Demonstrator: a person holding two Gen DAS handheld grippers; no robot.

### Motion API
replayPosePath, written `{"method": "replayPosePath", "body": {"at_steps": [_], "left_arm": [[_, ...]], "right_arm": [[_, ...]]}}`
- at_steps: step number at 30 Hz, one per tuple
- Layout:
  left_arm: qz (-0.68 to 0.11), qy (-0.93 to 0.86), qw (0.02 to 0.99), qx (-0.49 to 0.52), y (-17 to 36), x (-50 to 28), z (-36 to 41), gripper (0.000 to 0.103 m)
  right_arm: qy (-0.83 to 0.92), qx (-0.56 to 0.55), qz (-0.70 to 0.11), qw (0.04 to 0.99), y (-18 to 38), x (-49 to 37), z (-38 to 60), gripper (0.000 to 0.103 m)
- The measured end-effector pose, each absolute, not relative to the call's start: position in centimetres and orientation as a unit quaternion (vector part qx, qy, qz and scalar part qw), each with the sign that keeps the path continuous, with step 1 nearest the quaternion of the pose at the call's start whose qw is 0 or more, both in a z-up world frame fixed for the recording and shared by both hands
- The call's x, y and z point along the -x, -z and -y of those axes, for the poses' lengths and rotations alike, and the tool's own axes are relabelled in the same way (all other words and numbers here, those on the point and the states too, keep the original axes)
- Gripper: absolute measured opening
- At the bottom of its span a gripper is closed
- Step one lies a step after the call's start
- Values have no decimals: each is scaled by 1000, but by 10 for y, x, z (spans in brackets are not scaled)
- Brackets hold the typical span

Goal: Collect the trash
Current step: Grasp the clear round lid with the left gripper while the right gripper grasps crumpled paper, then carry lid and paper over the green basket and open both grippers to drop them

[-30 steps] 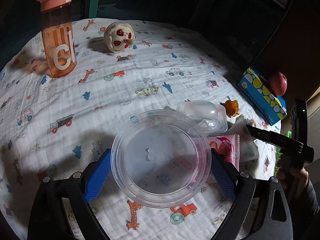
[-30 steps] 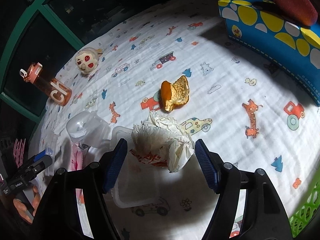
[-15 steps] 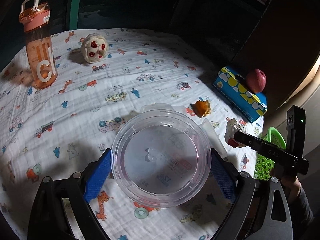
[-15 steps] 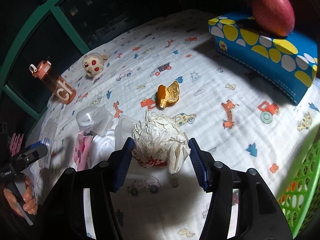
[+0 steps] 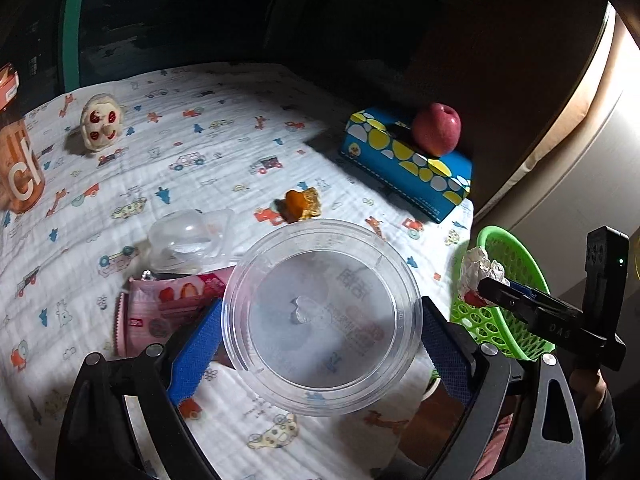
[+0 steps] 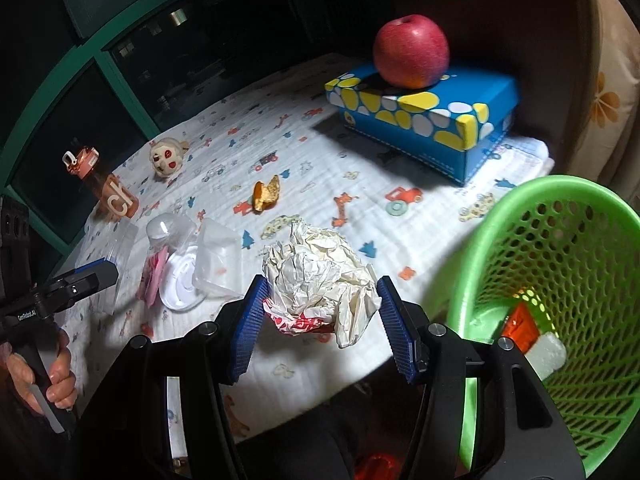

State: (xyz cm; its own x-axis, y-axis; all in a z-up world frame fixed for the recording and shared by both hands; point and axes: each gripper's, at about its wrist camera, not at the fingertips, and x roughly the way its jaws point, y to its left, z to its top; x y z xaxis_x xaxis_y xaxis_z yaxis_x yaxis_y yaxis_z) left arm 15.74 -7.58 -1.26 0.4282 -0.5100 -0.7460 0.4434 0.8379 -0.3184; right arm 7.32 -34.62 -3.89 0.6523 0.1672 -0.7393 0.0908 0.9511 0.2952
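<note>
Crumpled paper wrapper point(image 6: 320, 276) is pinched between the right gripper point(image 6: 320, 320) fingers, up off the tabletop point(image 6: 360, 184) right beside the green basket point(image 6: 560, 280). Left gripper point(image 5: 320, 336) fingers are clamped on a clear plastic lid point(image 5: 320, 316), also lifted.

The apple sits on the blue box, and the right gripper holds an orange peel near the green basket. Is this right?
Not quite. The right gripper holds crumpled paper, as the right wrist view shows; the orange peel lies on the cloth. The apple is on the blue box, near the green basket.
</note>
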Motion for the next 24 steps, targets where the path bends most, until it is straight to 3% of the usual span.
{"method": "replayPosePath", "body": {"at_steps": [24], "left_arm": [[-451, 385, 805, -24, -4, -118, 231, 90]], "right_arm": [[108, -196, -407, 886, 49, 12, 480, 59]]}}
